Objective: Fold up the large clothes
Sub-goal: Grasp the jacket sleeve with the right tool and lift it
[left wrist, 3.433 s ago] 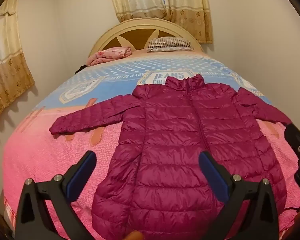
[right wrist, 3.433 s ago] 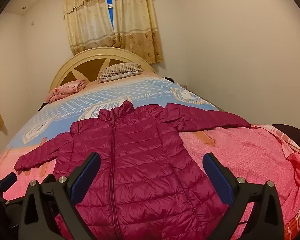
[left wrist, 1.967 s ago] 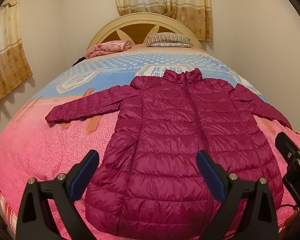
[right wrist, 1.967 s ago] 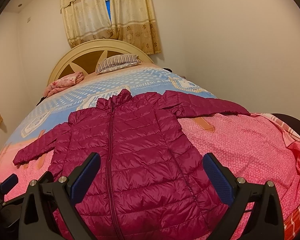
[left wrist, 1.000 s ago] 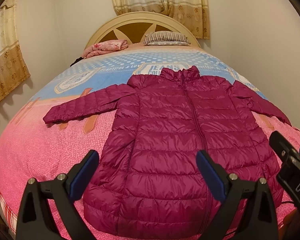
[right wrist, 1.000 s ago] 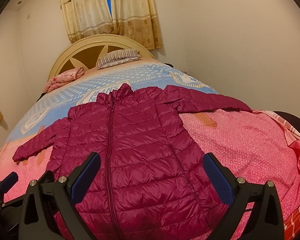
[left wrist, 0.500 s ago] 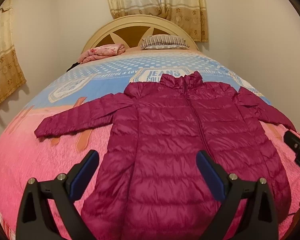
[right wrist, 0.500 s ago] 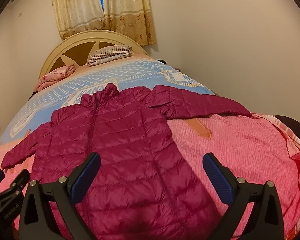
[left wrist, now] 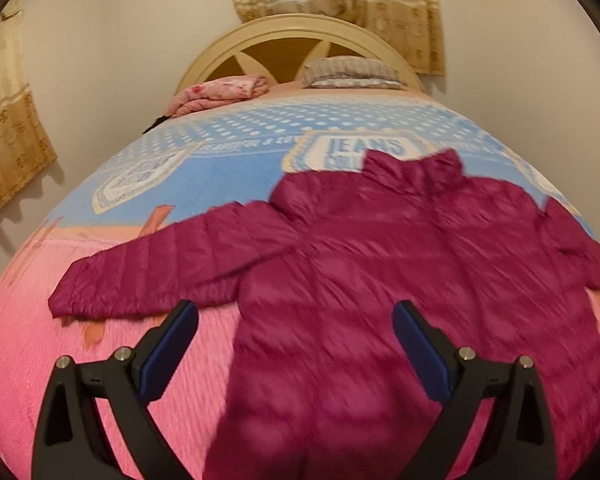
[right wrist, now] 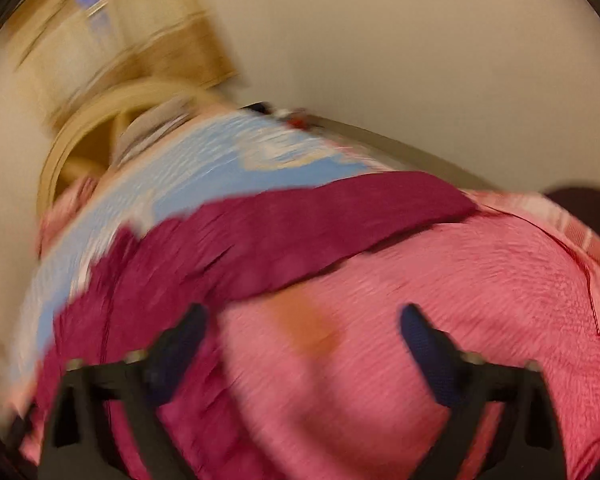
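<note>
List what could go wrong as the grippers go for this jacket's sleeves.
1. The right wrist view is badly blurred, so the right gripper may miss the right sleeve.
2. The puffy jacket looks slippery; the left sleeve may slide from the open left gripper.

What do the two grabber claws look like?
Both look alike. The left gripper has two black plastic fingers shaped like open triangular frames, with small silver bolts on top. Each finger ends in a flat dark-blue pad. The right gripper is blurred, but shows the same black frames and dark-blue pads. No cables or markings show.
</note>
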Available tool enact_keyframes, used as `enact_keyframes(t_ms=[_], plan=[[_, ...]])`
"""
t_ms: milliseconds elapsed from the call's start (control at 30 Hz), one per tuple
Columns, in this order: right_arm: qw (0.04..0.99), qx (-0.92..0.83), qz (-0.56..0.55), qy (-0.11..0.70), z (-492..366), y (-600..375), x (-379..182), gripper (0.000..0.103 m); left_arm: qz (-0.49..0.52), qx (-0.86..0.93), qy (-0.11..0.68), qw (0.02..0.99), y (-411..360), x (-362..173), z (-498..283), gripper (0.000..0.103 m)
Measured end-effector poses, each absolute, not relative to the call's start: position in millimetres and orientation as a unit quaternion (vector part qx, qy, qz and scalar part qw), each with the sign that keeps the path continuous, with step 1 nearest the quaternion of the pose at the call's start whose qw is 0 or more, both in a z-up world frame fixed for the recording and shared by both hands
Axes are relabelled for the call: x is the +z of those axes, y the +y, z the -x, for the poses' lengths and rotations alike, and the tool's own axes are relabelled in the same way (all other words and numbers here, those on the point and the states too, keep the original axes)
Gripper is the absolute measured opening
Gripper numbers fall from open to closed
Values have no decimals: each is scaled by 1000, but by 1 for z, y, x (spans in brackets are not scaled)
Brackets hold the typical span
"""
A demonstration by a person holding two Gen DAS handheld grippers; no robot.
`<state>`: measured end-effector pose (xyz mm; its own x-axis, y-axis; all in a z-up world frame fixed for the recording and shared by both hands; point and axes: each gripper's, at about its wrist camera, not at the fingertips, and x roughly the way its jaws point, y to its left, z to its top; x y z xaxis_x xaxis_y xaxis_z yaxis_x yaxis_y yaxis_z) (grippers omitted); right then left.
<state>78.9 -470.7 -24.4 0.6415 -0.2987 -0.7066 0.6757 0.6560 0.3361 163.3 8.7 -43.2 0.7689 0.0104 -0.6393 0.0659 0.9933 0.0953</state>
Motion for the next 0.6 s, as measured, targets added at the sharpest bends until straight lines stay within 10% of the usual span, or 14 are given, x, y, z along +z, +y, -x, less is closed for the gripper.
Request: enact_keyframes(t_ms=[600], plan=[[703,-368,-508,335,-117,-673,-115,70,9,9,431,902,24,-116,-219,100]])
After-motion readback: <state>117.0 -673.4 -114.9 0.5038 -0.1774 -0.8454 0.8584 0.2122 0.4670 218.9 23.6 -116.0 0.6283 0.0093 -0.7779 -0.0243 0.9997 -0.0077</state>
